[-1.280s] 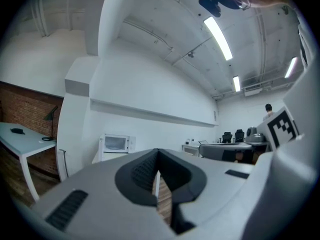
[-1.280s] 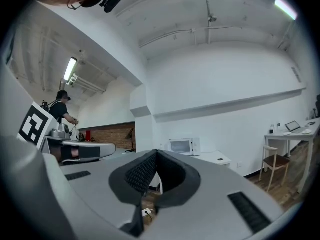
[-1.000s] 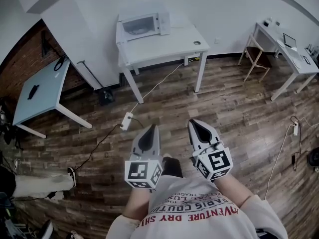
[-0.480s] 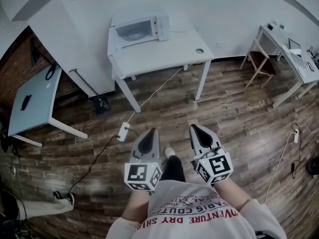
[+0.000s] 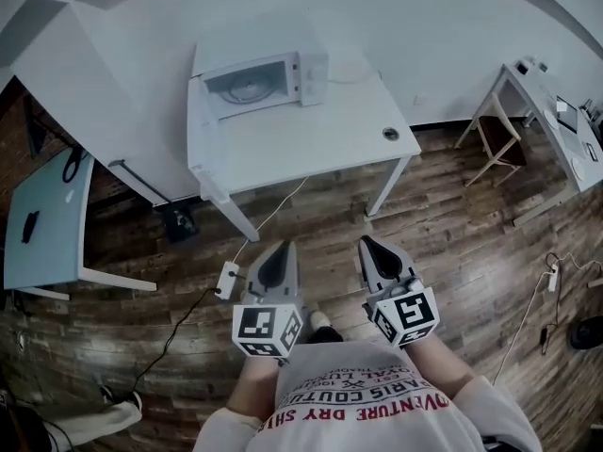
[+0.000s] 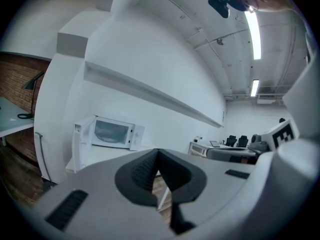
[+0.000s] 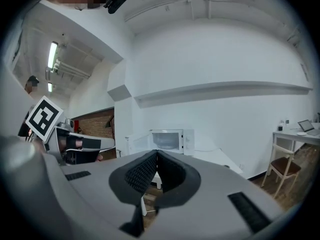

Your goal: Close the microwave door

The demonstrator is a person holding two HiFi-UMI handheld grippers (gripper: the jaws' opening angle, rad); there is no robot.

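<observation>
Left gripper [image 6: 157, 153] is clenched tight for me, pads pressed together on nothing. Right gripper [image 7: 156, 155] is the same, closed and empty. They sit side by side, both pointing forward. A power strip [image 5: 227, 280] lies on the wood floor [image 5: 452, 224] just left of the left tips. Well ahead of both tips is the white table [image 5: 311, 135], with the microwave [image 5: 267, 75] at its far edge. Its door [image 6: 80, 146] hangs open to the left.
</observation>
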